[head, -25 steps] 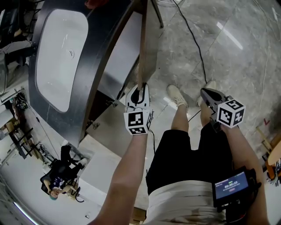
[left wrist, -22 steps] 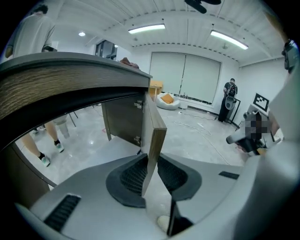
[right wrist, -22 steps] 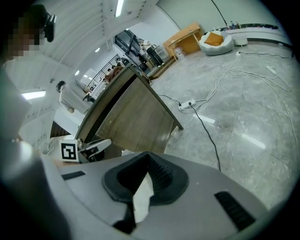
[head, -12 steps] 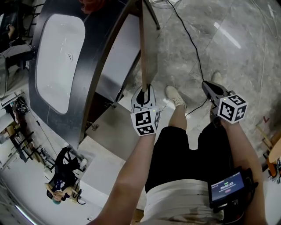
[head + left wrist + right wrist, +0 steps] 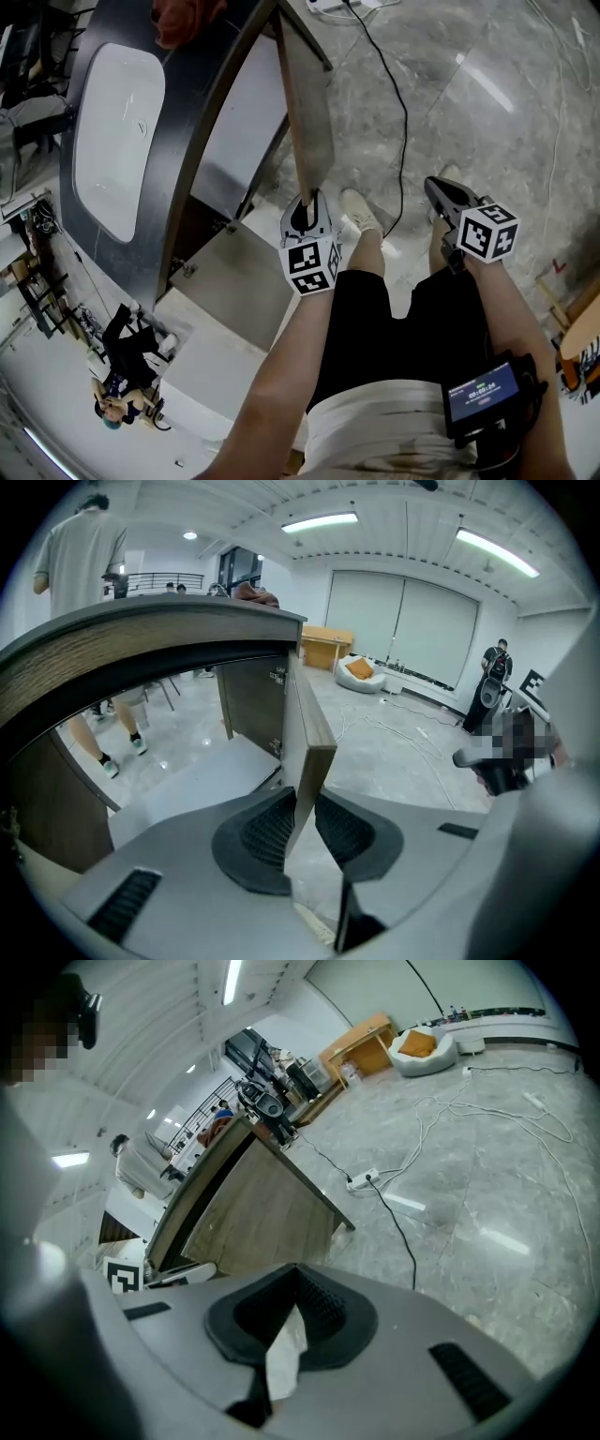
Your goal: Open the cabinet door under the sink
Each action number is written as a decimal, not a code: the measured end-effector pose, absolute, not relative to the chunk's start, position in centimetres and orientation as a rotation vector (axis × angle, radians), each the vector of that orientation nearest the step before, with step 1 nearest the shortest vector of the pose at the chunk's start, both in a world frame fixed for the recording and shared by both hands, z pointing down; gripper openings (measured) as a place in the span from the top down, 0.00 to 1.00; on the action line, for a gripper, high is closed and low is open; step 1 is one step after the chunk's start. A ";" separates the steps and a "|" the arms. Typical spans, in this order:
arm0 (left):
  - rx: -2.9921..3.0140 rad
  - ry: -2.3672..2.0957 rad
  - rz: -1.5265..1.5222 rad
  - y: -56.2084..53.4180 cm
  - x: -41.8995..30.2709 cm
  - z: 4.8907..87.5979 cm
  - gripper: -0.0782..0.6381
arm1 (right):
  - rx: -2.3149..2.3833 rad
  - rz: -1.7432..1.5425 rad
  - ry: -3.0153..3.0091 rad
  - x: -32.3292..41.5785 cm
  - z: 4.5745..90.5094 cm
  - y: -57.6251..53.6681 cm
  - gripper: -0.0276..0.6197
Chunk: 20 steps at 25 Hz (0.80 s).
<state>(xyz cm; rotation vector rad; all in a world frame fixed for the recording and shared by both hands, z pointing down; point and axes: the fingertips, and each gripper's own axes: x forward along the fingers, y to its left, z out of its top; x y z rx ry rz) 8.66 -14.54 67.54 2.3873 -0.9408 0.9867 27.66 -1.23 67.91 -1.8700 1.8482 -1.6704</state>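
Below, grey marble floor (image 5: 497, 122) spreads while left tool (image 5: 305, 208) clamps the cabinet door (image 5: 309, 112), right tool (image 5: 437, 191) closed.

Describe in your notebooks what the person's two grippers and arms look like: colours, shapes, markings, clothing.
Both the left gripper and the right gripper have smooth grey plastic shells and tongs lined with black ribbed pads. Each carries a white cube printed with black square markers. The forearms are bare, without sleeves; the person wears black shorts and a white top.
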 end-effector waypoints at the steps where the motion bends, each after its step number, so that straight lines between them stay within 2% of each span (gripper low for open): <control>1: 2.373 -0.947 0.987 -14.0 9.3 67.6 0.79 | -1.862 -1.680 1.851 28.4 68.2 -0.9 0.94; 20: 2.127 -1.092 0.968 -8.5 18.9 68.2 0.78 | -1.836 -1.707 1.805 38.4 69.8 4.2 0.94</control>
